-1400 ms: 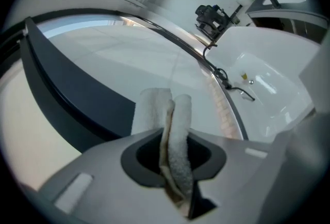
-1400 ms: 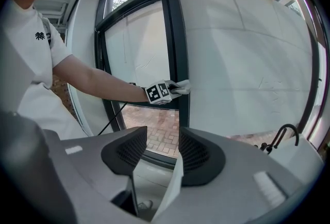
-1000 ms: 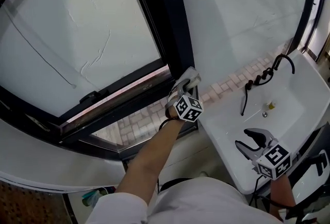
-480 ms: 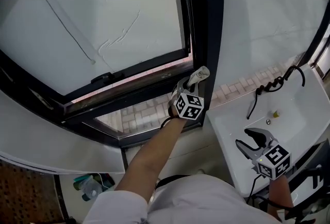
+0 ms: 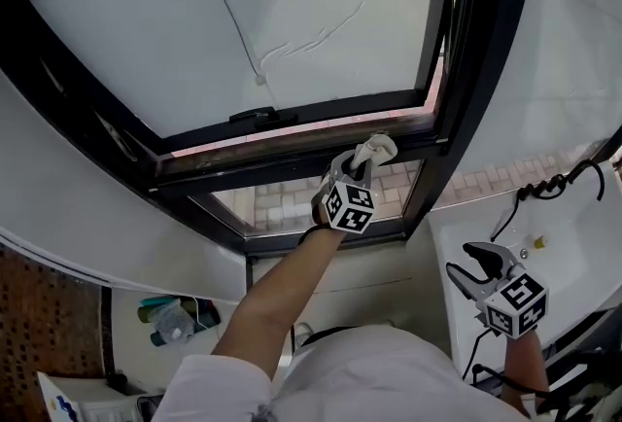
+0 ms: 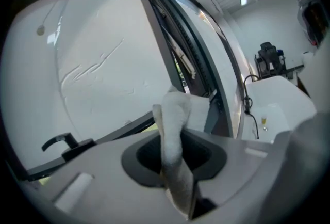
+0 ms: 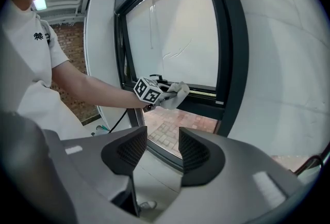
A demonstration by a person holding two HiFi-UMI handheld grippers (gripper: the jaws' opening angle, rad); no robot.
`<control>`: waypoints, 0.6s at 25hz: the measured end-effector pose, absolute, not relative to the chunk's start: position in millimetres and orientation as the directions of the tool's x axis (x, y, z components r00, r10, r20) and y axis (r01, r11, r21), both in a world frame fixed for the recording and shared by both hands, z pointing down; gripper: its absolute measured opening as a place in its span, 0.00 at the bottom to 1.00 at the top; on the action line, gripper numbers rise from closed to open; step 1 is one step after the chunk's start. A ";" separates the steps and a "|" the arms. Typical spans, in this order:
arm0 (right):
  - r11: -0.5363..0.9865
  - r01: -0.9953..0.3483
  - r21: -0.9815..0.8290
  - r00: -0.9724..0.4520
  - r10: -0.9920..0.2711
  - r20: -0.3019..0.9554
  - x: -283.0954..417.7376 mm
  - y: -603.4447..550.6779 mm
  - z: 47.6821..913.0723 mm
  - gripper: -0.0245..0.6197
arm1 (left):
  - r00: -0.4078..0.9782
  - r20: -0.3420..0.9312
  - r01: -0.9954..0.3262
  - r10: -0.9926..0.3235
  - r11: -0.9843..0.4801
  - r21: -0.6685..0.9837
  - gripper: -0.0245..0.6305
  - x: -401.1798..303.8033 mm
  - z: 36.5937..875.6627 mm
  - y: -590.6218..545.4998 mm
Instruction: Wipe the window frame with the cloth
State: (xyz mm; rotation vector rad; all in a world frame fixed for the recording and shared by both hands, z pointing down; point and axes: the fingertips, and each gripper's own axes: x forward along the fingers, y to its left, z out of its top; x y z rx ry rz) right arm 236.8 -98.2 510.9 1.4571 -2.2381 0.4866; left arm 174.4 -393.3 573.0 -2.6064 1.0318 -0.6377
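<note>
A white cloth [image 5: 375, 149] is pinched in my left gripper [image 5: 362, 160], which is shut on it and presses it against the lower rail of the black window frame [image 5: 282, 156]. In the left gripper view the cloth [image 6: 174, 114] stands up between the shut jaws of the left gripper [image 6: 174, 158], with the black frame [image 6: 167, 45] just beyond. My right gripper [image 5: 478, 264] hangs low at the right, open and holding nothing. In the right gripper view, the right gripper [image 7: 160, 152] looks at the cloth [image 7: 178, 95] on the frame [image 7: 230, 52].
A white sink [image 5: 573, 260] with a black cord [image 5: 559, 182] sits at the right below the window. A black window handle [image 5: 253, 116] lies on the lower rail to the left. Brick paving [image 5: 292, 201] shows through the opening. Bottles [image 5: 170, 318] stand on the floor at lower left.
My left gripper with the cloth has slid left along the lower rail, away from the frame's right corner. The head view has swung left. The right gripper has stayed put.
</note>
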 end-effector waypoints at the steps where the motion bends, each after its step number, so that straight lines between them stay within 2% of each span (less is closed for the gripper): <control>1: 0.398 -0.916 -0.059 -0.367 -0.767 0.526 229.1 -103.2 510.6 0.34 | 0.644 0.301 -0.589 -0.704 -0.706 -0.393 0.18 161.2 573.0 -395.9; 15: 0.521 -0.852 -0.047 -0.462 -0.706 0.537 107.8 -162.7 504.7 0.34 | 0.502 0.304 -0.677 -0.809 -0.587 -0.444 0.18 -60.0 578.3 -442.9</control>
